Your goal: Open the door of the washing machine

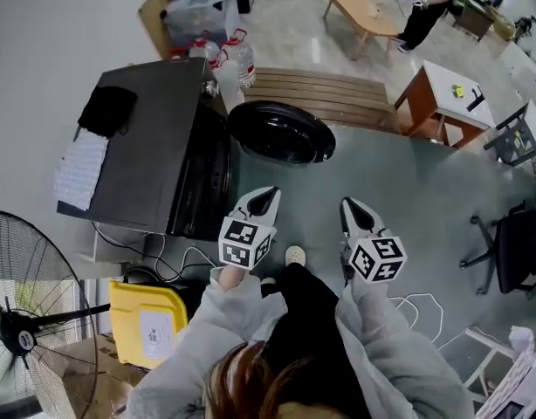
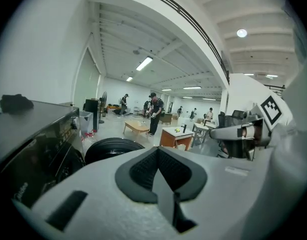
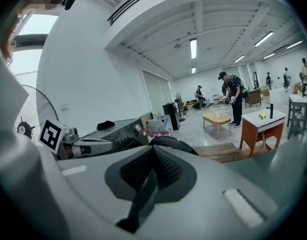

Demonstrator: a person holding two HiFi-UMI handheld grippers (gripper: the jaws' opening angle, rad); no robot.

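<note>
Round black door of the dark grey washing machine already stands swung wide, probably stiff and heavy on its hinge, best taken at its free rim; left tongs and right tongs are pinched together, empty, apart from it.

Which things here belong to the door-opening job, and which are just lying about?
Job:
washing machine
door, swung open
left gripper, shut, empty
right gripper, shut, empty

Lying about:
black cloth on the machine
fan
yellow bin
water bottles
office chair
</note>
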